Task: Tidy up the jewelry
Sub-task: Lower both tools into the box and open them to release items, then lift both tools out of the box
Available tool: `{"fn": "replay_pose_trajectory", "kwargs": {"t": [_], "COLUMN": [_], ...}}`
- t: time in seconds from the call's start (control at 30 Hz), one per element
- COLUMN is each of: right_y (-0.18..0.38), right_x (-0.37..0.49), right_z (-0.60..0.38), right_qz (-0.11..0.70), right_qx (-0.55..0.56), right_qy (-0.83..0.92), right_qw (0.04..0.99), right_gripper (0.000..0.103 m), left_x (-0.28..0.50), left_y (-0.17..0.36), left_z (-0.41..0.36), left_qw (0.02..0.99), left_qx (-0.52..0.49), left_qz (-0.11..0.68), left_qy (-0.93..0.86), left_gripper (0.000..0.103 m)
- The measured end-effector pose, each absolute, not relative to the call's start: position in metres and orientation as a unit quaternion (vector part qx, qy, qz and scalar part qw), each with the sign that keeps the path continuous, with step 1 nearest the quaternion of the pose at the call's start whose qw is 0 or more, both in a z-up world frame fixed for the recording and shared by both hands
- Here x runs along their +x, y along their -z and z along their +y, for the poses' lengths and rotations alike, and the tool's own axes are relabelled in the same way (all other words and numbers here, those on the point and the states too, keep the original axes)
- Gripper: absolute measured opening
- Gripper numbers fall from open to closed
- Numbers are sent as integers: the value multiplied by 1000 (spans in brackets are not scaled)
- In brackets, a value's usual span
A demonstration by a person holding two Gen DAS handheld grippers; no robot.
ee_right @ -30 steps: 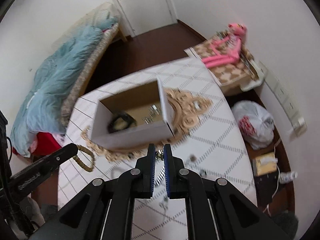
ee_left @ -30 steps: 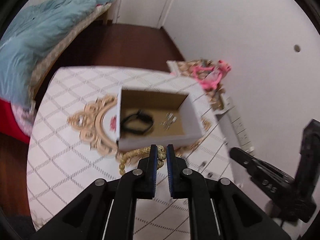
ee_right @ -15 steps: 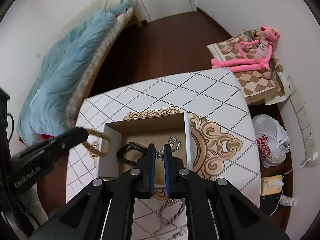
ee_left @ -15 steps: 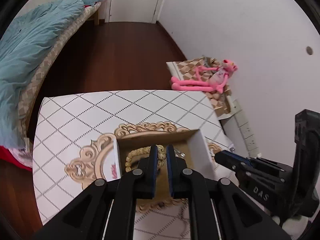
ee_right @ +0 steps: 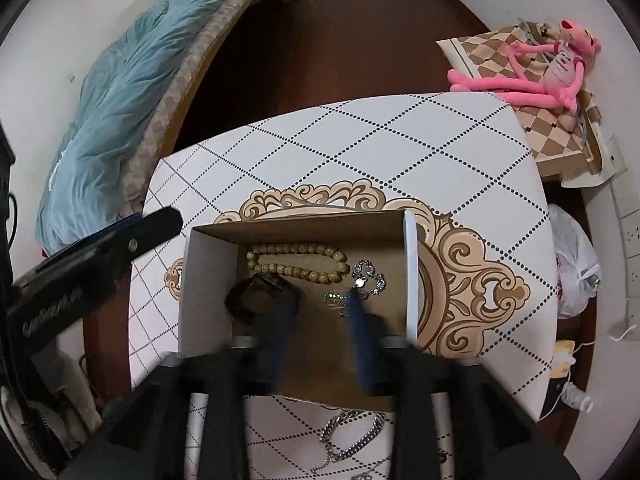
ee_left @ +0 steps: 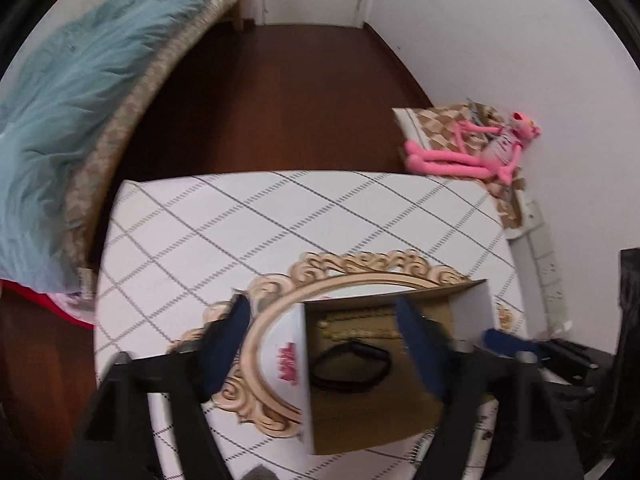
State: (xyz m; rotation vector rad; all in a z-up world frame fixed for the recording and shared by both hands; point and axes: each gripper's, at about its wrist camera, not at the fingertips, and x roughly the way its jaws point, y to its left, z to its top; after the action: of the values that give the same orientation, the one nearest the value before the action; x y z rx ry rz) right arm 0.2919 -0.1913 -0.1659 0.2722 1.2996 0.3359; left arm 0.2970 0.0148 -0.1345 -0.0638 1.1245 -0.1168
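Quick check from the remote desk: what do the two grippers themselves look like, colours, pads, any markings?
Both are matte black, angular frames. The left gripper and right gripper carry dark blue finger pads and silver screws near the finger bases. Pale embossed lettering, unreadable, runs along the left one's side in the right wrist view.

Even indoor light, soft shadows, strong fisheye bending at edges, near foreground motion-blurred

One box (ee_right: 208, 280), one bead bracelet (ee_right: 296, 266), one silver chain (ee_right: 352, 440).
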Motion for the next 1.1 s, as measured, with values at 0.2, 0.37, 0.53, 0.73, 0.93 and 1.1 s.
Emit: {"fn": "replay_pose_trajectory", "kwargs": {"t": [0.2,0.37,0.53,0.73,0.93,1.1], "right_y": [158,151,155,156,141,115], "right_x": [283,272,254,235,214,193], "right_z": [-194,-192,-190,-190,-188,-190], "right_qz": [584,570,564,558,543,517], "right_qx": [104,51,-8,-21,-14,-9], "right_qy": [-134,-97,-50,-37,-35,-32], "right_qw": [794,814,824,829,839,855], "right_gripper": [56,87,103,103,103,103], "left_x": [279,259,240,219,196,177], "left_y": [138,141,145,146,124,103], "left_z": [29,32,32,28,23,21], "left_qw": [854,862,863,860,871,882], "left_qx": [-23,-8,2,4,12,14], "left_qz": [520,507,505,510,490,471], "left_qy": [14,-15,-26,-22,-25,-28], "left_gripper": [98,103,103,103,103,103]}}
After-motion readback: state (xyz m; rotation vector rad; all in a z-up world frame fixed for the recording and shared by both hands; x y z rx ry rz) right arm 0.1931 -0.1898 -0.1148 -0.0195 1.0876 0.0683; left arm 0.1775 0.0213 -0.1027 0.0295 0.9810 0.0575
